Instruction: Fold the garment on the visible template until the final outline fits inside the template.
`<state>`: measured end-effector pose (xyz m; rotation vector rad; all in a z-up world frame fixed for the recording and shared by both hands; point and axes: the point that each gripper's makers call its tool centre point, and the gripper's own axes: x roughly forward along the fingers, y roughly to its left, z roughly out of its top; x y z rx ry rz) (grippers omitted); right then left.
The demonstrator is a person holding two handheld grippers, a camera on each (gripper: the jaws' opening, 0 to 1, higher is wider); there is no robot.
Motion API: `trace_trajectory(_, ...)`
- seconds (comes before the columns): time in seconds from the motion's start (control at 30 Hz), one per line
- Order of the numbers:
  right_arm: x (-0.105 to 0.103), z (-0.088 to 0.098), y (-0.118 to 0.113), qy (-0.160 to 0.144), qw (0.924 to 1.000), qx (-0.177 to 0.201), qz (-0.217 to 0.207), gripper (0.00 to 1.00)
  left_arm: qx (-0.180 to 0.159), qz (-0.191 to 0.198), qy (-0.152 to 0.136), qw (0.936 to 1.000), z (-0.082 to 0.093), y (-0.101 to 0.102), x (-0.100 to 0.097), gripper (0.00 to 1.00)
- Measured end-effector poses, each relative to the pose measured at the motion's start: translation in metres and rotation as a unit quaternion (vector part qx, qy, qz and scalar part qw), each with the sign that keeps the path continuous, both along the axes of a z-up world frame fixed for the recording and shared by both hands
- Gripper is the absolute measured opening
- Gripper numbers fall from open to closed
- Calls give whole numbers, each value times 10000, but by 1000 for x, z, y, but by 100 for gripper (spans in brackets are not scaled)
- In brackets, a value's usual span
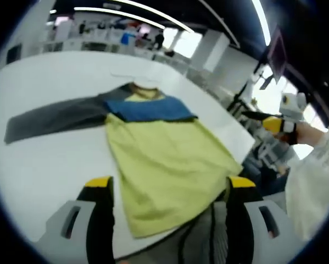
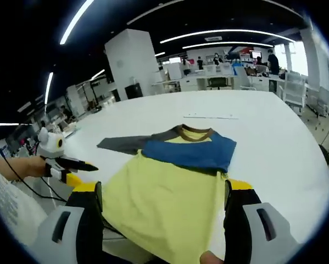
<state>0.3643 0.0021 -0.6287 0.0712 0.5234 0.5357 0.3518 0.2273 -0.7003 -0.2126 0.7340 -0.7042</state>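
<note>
Shirt [image 1: 164, 154] is lying flat on the white tabletop [image 1: 49, 165], yellow body, blue chest band, brown collar. One dark grey sleeve [image 1: 54, 118] is stretching out flat from the shirt's shoulder, away from the body. The shirt's other side appears folded in over the chest; in the right gripper view the blue band [image 2: 189, 151] is ending in a doubled edge with no sleeve reaching past it. The hem is lying at the tabletop edge nearest both claws.

Left claw [image 1: 167, 190] is hovering over the shirt's hem, jaws spread wide, nothing between them, yellow tips standing either side of the yellow cloth. No contact with the shirt that I can make out.

Right claw [image 2: 161, 192] is likewise hanging above the hem end, jaws wide apart and holding nothing.

Each claw is appearing in the other's view, off the tabletop beside the shirt: right claw [image 1: 279, 124] in a hand, left claw [image 2: 71, 165] with black jaws, yellow-tipped.

A thin pale outline [image 2: 211, 116] is showing on the tabletop beyond the collar.
</note>
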Motion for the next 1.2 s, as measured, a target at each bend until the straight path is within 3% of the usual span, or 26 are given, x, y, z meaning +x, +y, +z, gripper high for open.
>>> trace_trajectory(0.53, -2, -3, -13, 113, 9986, 364, -360, 90, 63, -35, 72, 9999, -4, -1, -1, 80)
trace_trajectory(0.73, -2, -4, -10, 135, 9989, 326, -305, 90, -209, 393, -14, 9990, 6, 17, 14, 80)
trace_trajectory(1.0, -1, -8, -10, 202, 9986, 380, -306, 89, -29, 600, -220, 9980, 20, 46, 32, 81)
trace_trajectory(1.2, -3, -11, -8, 251, 9988, 349, -239, 89, 111, 879, -449, 9951, 33, 83, 54, 80)
